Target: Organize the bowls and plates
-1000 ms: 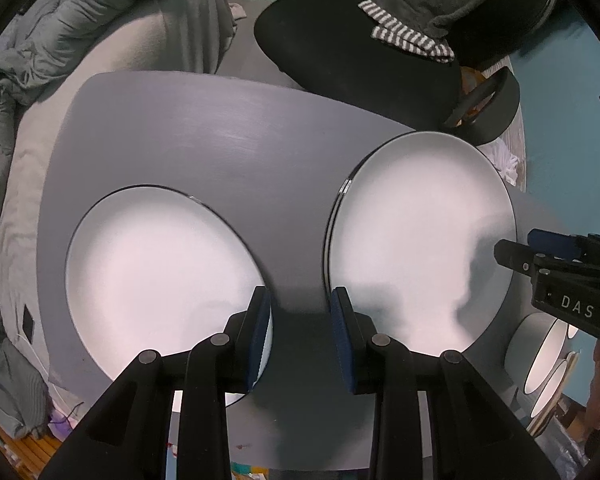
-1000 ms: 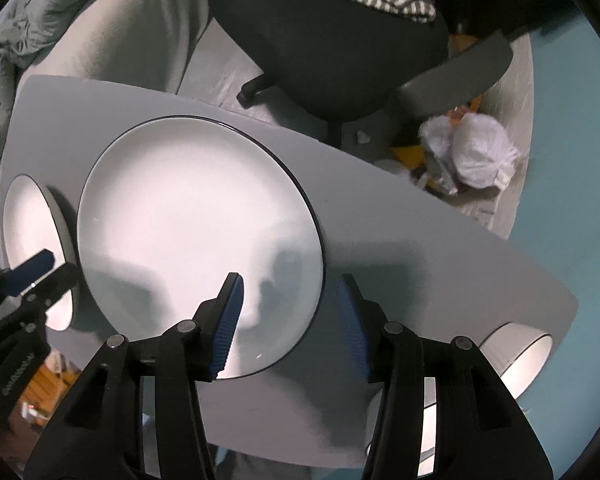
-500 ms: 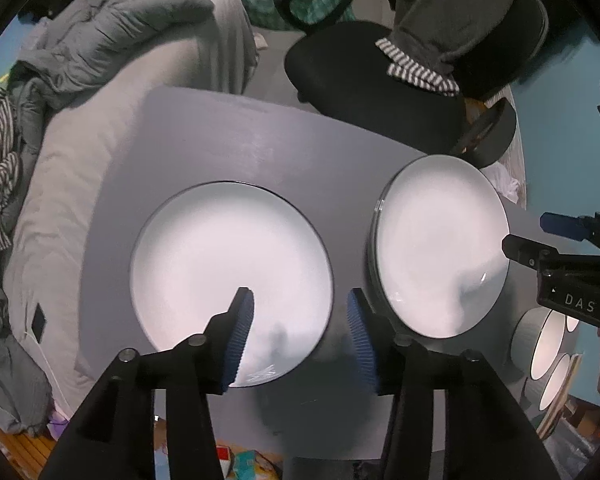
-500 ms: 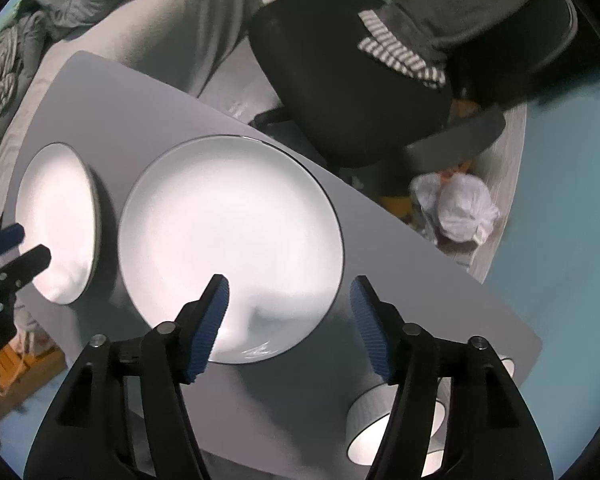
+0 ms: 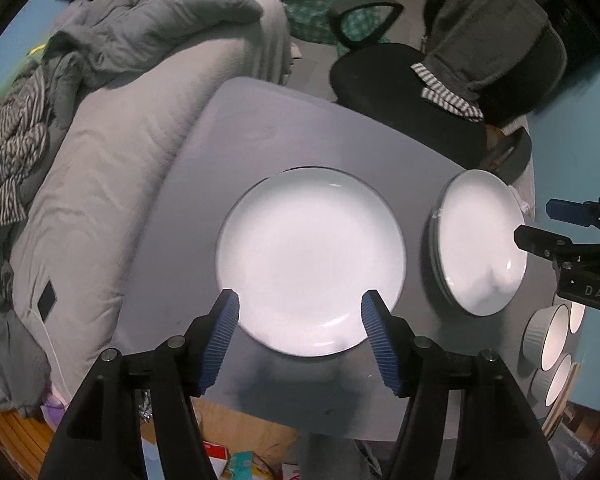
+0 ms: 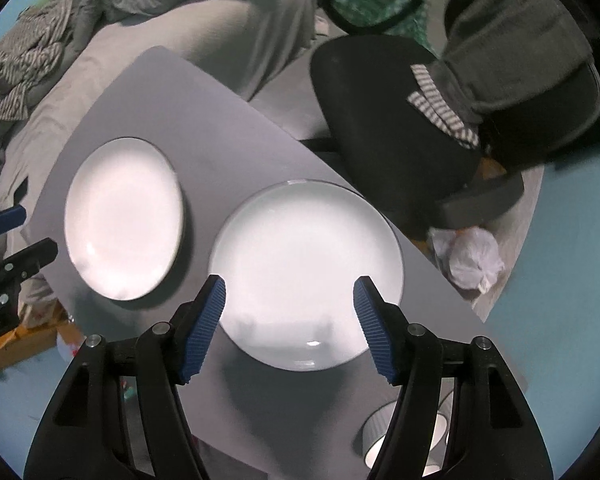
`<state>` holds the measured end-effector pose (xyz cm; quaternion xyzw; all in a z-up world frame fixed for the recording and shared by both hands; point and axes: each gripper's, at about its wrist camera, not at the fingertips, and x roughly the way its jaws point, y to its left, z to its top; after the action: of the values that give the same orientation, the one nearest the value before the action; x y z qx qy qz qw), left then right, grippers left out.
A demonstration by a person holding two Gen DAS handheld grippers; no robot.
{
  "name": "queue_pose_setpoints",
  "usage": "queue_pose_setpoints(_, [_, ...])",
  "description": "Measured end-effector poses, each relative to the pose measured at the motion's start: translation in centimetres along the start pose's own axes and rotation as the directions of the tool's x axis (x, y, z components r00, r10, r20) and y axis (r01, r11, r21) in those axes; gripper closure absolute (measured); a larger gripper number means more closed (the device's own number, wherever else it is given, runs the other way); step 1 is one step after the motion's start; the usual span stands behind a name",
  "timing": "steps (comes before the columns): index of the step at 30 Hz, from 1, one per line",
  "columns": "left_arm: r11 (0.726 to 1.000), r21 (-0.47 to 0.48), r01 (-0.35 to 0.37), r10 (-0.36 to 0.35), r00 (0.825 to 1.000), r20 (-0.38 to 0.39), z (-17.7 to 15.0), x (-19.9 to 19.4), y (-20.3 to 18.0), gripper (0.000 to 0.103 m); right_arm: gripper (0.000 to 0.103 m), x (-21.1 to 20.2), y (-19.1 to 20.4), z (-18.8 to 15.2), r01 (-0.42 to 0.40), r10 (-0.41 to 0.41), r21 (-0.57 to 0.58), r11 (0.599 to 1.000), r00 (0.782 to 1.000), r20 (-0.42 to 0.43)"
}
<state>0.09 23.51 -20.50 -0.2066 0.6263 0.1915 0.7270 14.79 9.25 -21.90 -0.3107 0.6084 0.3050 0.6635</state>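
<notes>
Table (image 5: 300, 128): grey, w/ 2 white plates flat, side by side, apart.
L plate (image 5: 310, 258): mid-table, below L gripper (image 5: 300, 320); jaws spread, just been opening, nothing pinched, blue pads clear of rim.
R plate (image 6: 306, 272): below R gripper (image 6: 290, 306); jaws spread, opened within last sec, nothing held.
Bowls (image 5: 552, 344): ribbed, white inside, clustered at table's near R corner, beside R plate.
Chair (image 5: 420, 80): black, far side, grey cloth on it.
Bed (image 5: 120, 140): grey, L of table, touching.

Dim room; plates (image 5: 310, 260) blown out w/ glare; fisheye edges warped.
</notes>
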Motion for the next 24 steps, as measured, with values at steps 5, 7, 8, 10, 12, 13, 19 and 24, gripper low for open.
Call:
queue_pose_setpoints(5, [0.998, -0.06, 0.0, 0.0, 1.0, -0.007, -0.7, 0.3, 3.0, 0.035, 0.037, 0.2, 2.8, 1.4, -0.008, 0.008, -0.064, 0.998, 1.0, 0.001])
queue_pose_setpoints(7, [0.996, -0.088, -0.003, 0.002, 1.0, -0.014, -1.0, 0.7, 4.1, 0.035, 0.037, 0.6, 3.9, 2.0, -0.021, 0.021, -0.093, 0.995, 1.0, 0.002])
queue_pose_setpoints(8, [0.995, -0.097, -0.007, 0.006, 1.0, -0.016, -1.1, 0.9, 4.5, 0.035, 0.037, 0.7, 4.2, 2.2, -0.03, 0.031, -0.103, 0.994, 1.0, 0.004])
queue_pose_setpoints(10, [0.993, -0.12, -0.014, 0.011, 1.0, -0.021, -1.3, 1.5, 5.5, 0.035, 0.037, 1.3, 5.1, 2.8, -0.043, 0.045, -0.128, 0.991, 0.999, 0.011])
queue_pose_setpoints(12, [0.99, -0.142, -0.011, 0.008, 1.0, -0.027, -1.5, 2.2, 6.3, 0.035, 0.037, 2.1, 5.7, 3.6, -0.05, 0.052, -0.146, 0.988, 0.999, 0.009])
queue_pose_setpoints(13, [0.989, -0.151, -0.007, 0.002, 1.0, -0.028, -1.6, 2.4, 6.6, 0.035, 0.037, 2.8, 6.1, 4.1, -0.068, 0.069, -0.154, 0.986, 0.998, 0.002])
queue_pose_setpoints(19, [0.977, -0.213, 0.023, -0.037, 0.997, -0.063, -1.8, 4.8, 8.1, 0.035, 0.037, 5.0, 7.3, 6.4, -0.126, 0.125, -0.177, 0.976, 0.992, -0.015])
queue_pose_setpoints(24, [0.962, -0.266, 0.056, -0.081, 0.993, -0.085, -1.5, 7.1, 9.2, 0.035, 0.037, 7.1, 7.9, 7.7, -0.182, 0.177, -0.178, 0.967, 0.983, -0.041])
